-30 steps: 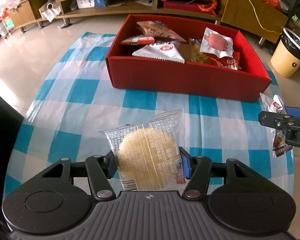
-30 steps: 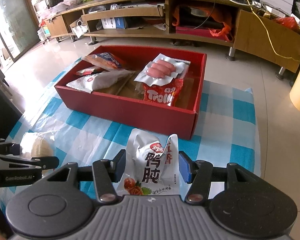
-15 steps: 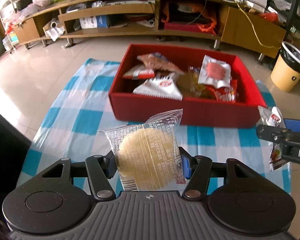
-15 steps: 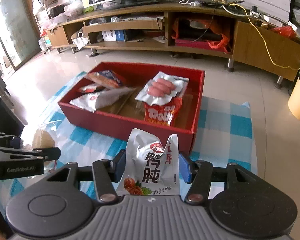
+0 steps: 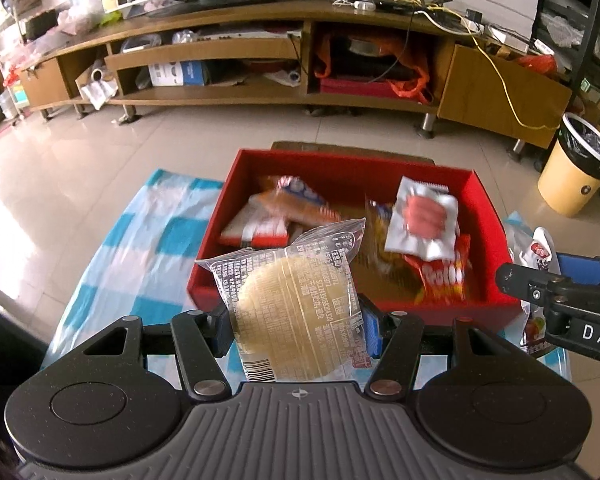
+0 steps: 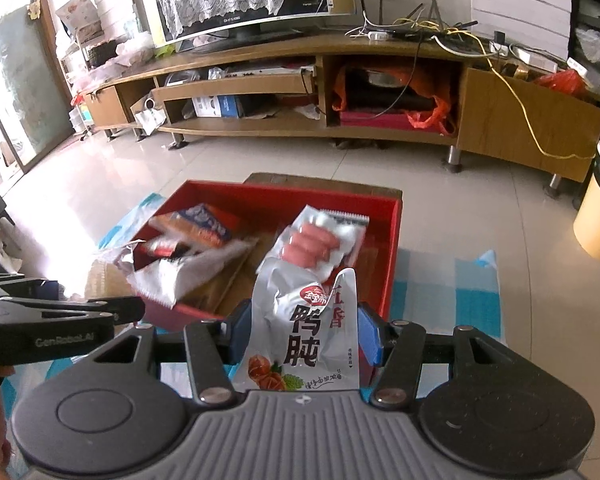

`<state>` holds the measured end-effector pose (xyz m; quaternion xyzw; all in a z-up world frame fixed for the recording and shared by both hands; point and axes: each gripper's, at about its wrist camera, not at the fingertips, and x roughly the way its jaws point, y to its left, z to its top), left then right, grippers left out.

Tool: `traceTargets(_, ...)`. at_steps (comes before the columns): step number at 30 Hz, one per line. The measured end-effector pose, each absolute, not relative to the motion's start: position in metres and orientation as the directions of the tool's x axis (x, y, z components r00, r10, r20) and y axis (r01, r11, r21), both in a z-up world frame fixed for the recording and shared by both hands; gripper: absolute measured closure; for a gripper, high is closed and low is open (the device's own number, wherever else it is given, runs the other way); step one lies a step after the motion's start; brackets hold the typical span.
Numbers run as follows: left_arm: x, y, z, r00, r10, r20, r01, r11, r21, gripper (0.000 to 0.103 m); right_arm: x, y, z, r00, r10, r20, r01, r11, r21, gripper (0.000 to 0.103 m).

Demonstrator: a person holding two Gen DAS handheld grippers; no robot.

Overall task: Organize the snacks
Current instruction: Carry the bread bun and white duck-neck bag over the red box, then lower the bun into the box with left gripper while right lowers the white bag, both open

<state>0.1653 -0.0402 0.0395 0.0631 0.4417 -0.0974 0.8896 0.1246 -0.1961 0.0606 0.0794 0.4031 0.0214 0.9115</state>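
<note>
Left gripper (image 5: 296, 322) clamped on cracker pack (image 5: 296, 304), right gripper (image 6: 300, 338) clamped on white pouch (image 6: 304, 328); red box (image 5: 352, 308) lies at 12 o'clock of both.

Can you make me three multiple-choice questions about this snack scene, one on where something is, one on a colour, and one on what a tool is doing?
1. Where is the sausage pack?
A. on the checked cloth
B. inside the box
C. in the bin

2. What colour is the box that holds the snacks?
A. red
B. green
C. white

3. What is the left tool doing?
A. hanging open with nothing in it
B. lying on the floor
C. gripping a clear-wrapped round pastry

Answers:
1 B, the pack rests on other snacks between the box walls.
2 A, its walls and rim are red in both views.
3 C, the blue pads press the wrapper from both sides.
</note>
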Motion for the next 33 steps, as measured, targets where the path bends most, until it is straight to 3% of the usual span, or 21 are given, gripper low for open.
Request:
traceTargets(26,0.238,-0.080,0.011,0.603,-0.098,-0.792,0.246,0.967,0.068,0.034,0.214,-0.207,0.018,0.690,0.065,-0.721,0.098,0.978,0.182,0.051)
traceTargets(33,0.237,-0.078,0.015,0.612,-0.094,-0.785,0.229,0.971,0.062,0.016,0.211,-0.212,0.017,0.686,0.055,-0.726,0.115,0.976,0.182,0.048)
